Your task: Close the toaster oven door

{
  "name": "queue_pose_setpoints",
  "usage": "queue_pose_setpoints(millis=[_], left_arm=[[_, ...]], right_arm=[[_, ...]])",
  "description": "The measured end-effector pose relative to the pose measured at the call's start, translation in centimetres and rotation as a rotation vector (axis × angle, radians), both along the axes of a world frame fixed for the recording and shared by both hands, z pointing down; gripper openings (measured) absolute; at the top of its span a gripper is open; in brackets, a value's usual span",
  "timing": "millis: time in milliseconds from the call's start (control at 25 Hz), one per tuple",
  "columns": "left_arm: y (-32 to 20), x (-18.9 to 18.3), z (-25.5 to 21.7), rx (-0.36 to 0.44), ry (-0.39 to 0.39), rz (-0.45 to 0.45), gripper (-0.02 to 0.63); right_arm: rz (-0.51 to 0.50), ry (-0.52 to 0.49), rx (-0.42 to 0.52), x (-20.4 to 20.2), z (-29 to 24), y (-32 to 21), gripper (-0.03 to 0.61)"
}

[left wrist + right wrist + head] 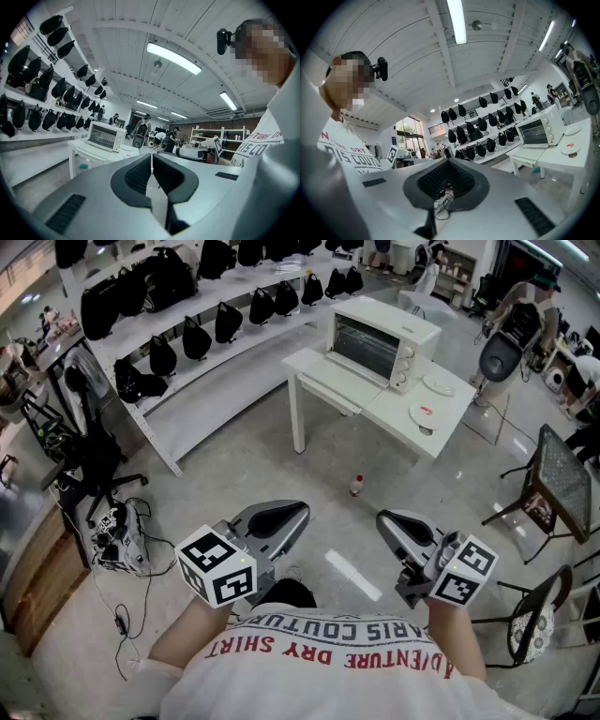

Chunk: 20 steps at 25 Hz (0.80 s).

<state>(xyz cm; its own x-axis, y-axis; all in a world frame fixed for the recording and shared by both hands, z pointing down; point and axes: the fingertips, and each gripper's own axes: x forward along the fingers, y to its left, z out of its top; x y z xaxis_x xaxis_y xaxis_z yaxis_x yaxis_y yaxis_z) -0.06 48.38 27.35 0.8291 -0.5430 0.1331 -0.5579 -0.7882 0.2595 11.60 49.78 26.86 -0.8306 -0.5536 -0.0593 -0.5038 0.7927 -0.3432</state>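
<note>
Stiff, hinged, likely light door (330, 387) wants lifting by its front edge; left gripper (300, 511) and right gripper (383, 518) are both pinched together, empty

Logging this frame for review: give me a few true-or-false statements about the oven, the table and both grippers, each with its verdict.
1. The oven door is already shut. False: the door of the toaster oven is folded down, open.
2. Both grippers are shut and empty. True: the left gripper and the right gripper have their jaws together with nothing between them.
3. Two plates lie beside the oven. True: the plates lie on the white table.
4. The right gripper touches the door. False: both grippers are well short of the table.
5. A bottle stands on the table. False: the small bottle is on the floor.
</note>
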Motion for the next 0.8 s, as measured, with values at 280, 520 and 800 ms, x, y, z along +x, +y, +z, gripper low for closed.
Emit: queue_pose_setpoints(millis=[280,520,800], left_arm=[[-3.2,-1.0,-0.2,-0.020,0.001,0.043,0.035],[-7.3,-3.8,-0.7,-0.040,0.001,0.051,0.035],[-10.1,-7.4,0.2,-0.053,0.013,0.051,0.035]], right_arm=[[0.055,-0.015,-0.007,-1.1,-0.2,-3.0,0.021],[0.081,0.001,-0.027,-4.3,-0.5,-6.6,0.021],[0.126,0.008,-0.040,-7.2,0.4,-8.8,0.025]])
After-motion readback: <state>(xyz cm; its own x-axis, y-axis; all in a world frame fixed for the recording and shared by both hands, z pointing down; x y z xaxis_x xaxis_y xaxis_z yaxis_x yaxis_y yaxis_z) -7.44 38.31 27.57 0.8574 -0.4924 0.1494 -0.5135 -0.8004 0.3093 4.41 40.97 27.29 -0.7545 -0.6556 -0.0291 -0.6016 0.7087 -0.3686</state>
